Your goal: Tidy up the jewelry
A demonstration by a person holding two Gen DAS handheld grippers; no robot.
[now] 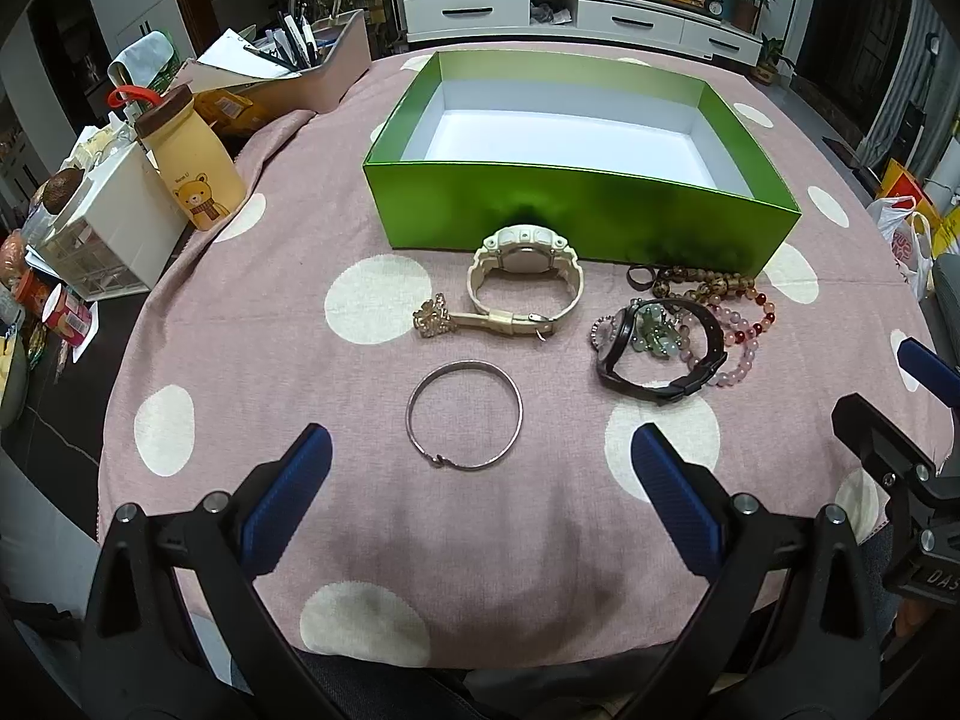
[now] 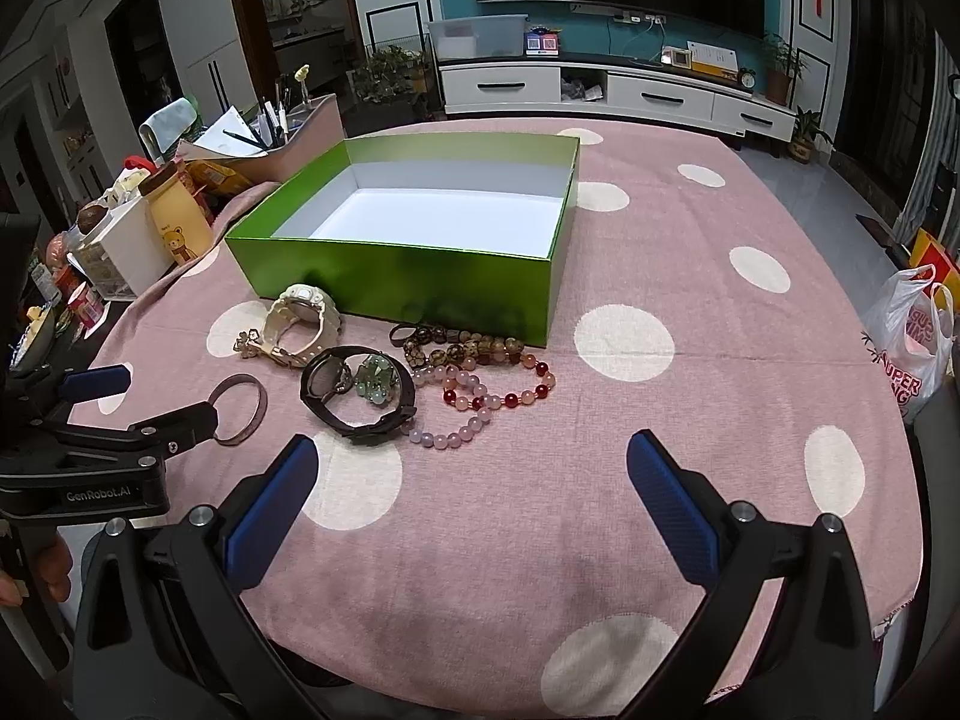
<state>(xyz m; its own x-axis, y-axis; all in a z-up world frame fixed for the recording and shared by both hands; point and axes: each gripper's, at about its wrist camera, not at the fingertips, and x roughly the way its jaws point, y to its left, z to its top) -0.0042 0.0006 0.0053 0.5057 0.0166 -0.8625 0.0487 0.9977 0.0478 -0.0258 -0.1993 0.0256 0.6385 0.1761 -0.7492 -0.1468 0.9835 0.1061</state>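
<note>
Both grippers hover empty with jaws spread wide — left gripper (image 1: 480, 462) just short of the silver bangle (image 1: 464, 414), right gripper (image 2: 471, 468) near the black watch (image 2: 354, 393) and bead bracelets (image 2: 480, 384). All jewelry lies on the dotted cloth (image 1: 270, 330) before the empty green box (image 1: 576, 216). Risks: the thin, flat bangle may slip from the pads; the overlapping bracelets and watch may come up together — then spill short of the box.
</note>
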